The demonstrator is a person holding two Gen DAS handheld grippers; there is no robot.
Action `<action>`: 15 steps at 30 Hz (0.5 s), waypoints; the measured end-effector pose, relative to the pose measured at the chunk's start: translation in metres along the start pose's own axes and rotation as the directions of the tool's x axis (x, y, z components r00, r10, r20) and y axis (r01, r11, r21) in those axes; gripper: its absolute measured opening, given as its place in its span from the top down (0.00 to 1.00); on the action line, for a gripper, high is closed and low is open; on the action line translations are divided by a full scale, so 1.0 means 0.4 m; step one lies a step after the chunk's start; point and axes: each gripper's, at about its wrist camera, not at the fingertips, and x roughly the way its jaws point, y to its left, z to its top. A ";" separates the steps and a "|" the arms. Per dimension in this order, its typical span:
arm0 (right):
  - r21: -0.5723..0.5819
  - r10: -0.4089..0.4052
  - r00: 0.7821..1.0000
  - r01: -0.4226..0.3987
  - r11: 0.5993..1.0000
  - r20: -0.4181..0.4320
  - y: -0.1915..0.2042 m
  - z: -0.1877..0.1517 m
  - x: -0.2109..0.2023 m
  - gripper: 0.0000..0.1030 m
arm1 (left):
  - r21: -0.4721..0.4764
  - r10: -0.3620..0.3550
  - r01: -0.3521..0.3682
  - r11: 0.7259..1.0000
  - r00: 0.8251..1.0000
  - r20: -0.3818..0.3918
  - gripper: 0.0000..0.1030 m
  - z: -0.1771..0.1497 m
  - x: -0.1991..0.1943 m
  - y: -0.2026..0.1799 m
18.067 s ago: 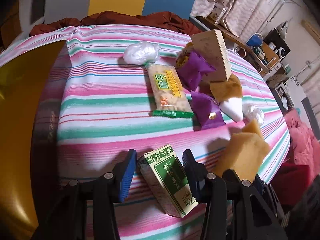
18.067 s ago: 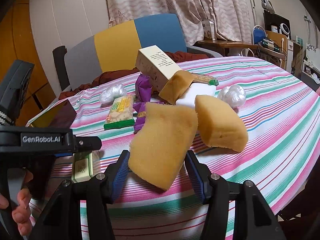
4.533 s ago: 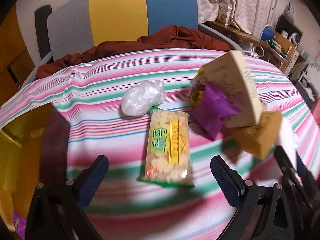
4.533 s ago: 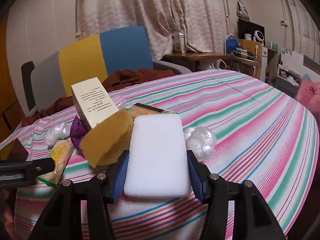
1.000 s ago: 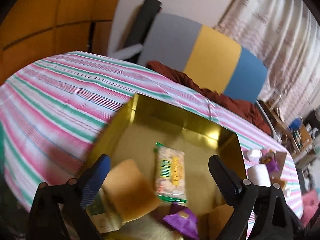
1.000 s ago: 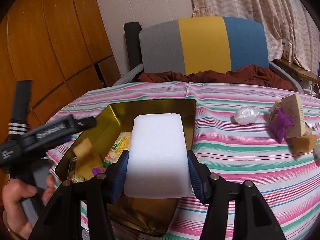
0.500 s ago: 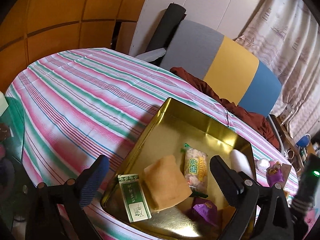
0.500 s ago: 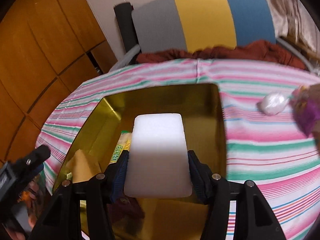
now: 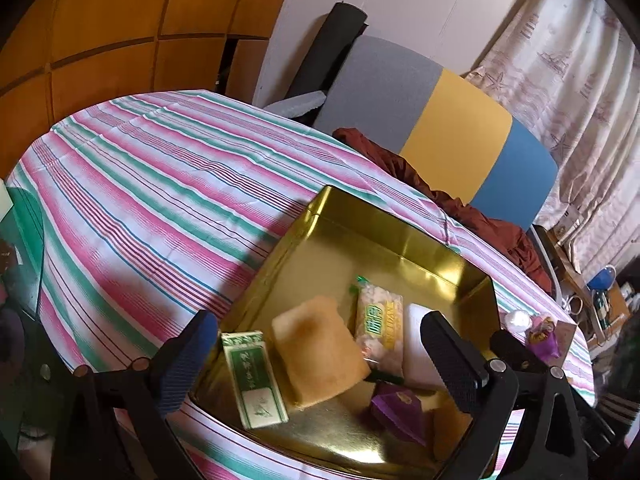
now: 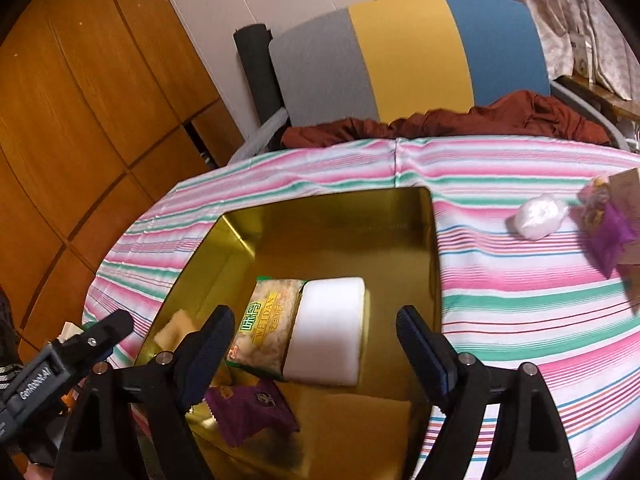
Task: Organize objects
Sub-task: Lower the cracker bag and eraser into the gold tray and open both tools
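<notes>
A gold tin (image 10: 434, 248) sits on the striped tablecloth. Inside it lies the white sponge (image 10: 328, 340), resting partly on a snack packet (image 10: 266, 326). My right gripper (image 10: 316, 342) hangs above the sponge with its jaws opening wide, pads clear of it. A purple packet (image 10: 250, 408) and a tan sponge (image 10: 178, 326) also lie in the tin. In the left wrist view the gold tin (image 9: 384, 224) holds a green box (image 9: 254, 380), a tan sponge (image 9: 320, 348), the snack packet (image 9: 378, 324) and the white sponge (image 9: 416, 344). My left gripper (image 9: 320, 364) stands open and empty above them.
On the cloth to the right lie a white plastic ball (image 10: 538, 216), a purple packet (image 10: 608, 232) and a beige box (image 10: 628, 200). A grey, yellow and blue chair (image 10: 408, 56) with a brown cloth (image 10: 440, 124) stands behind the table. Wooden panels line the left.
My right gripper has opened and let the white sponge drop into the gold tin beside the snack packet. The left gripper stays open and has shifted only slightly.
</notes>
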 end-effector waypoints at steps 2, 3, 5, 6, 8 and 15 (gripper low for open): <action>-0.005 -0.011 1.000 0.011 1.000 0.016 -0.004 0.001 -0.011 0.18 | 0.014 -0.005 0.005 1.000 1.000 -0.005 0.01 -0.006 -0.003 -0.015; -0.008 -0.017 1.000 0.017 1.000 0.023 -0.006 0.000 -0.019 0.18 | 0.020 -0.007 0.007 1.000 1.000 -0.007 0.01 -0.009 -0.003 -0.021; -0.014 -0.023 0.999 0.023 1.000 0.033 -0.011 -0.002 -0.031 0.18 | 0.030 -0.009 0.009 0.999 1.000 -0.013 0.00 -0.014 -0.003 -0.035; -0.016 -0.026 0.999 0.027 1.000 0.038 -0.014 -0.004 -0.036 0.18 | 0.035 -0.012 0.012 0.999 1.000 -0.016 0.00 -0.018 -0.004 -0.041; -0.014 -0.033 0.998 0.033 0.999 0.045 -0.021 -0.008 -0.042 0.18 | 0.045 -0.016 0.017 0.999 1.000 -0.020 0.00 -0.025 -0.005 -0.052; 0.039 -0.075 0.994 0.072 0.997 0.076 -0.081 -0.030 -0.076 0.18 | 0.089 -0.041 0.045 0.995 0.998 -0.046 0.00 -0.054 -0.008 -0.101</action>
